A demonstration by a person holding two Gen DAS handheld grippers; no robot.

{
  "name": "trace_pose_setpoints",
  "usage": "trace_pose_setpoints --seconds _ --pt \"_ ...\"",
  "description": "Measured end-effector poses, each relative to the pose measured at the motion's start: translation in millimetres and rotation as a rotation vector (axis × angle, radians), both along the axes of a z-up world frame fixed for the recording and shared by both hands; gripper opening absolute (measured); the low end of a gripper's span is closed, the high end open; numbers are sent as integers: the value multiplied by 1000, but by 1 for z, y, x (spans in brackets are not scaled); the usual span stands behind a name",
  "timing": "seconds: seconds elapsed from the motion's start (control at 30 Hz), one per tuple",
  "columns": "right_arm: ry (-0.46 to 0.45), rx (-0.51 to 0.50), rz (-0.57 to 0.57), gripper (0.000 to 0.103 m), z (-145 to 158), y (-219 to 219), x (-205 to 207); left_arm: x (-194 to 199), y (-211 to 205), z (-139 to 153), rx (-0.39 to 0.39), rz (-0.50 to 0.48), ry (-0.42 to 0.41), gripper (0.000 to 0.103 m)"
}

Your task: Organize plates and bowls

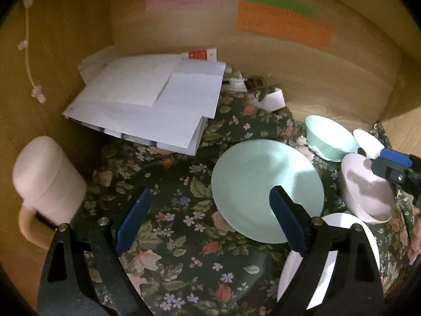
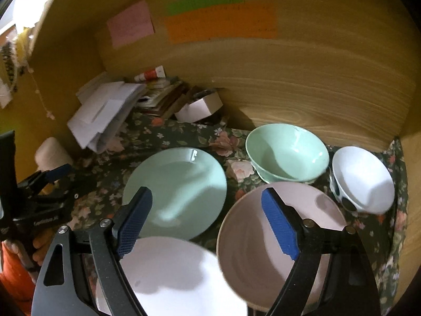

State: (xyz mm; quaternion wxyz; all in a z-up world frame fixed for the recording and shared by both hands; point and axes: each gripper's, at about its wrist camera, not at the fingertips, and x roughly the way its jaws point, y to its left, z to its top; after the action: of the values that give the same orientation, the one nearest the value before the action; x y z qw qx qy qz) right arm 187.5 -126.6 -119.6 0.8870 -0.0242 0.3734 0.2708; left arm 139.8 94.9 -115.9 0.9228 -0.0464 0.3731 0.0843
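Both the left hand-held gripper [image 1: 210, 221] and the right hand-held gripper [image 2: 208, 221] hang with jaws apart and empty above the flowered cloth [image 1: 168, 237], where a green plate [image 2: 175, 192], white plate [image 2: 171, 276], pink bowl [image 2: 252, 250], green bowl [image 2: 286, 152] and white bowl [image 2: 365, 179] sit close together.

no legible txt: writing on pink note [image 2: 130, 23] & orange note [image 2: 222, 22] too blurred; embossed word on left tongs [image 2: 46, 221] unreadable.
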Motion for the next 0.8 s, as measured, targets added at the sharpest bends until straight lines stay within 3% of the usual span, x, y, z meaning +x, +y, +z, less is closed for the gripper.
trace_pose_setpoints --seconds 0.4,0.6,0.73,0.8 --pt "115 -117 57 81 -37 38 52 37 7 -37 -38 -33 91 92" --pt "179 -166 90 57 -54 54 66 46 6 -47 -32 -60 95 92" --pt "206 -209 77 51 -62 58 78 51 9 -51 -42 -65 94 92" --pt "233 -225 79 46 -66 60 84 53 12 -54 -53 -68 93 86"
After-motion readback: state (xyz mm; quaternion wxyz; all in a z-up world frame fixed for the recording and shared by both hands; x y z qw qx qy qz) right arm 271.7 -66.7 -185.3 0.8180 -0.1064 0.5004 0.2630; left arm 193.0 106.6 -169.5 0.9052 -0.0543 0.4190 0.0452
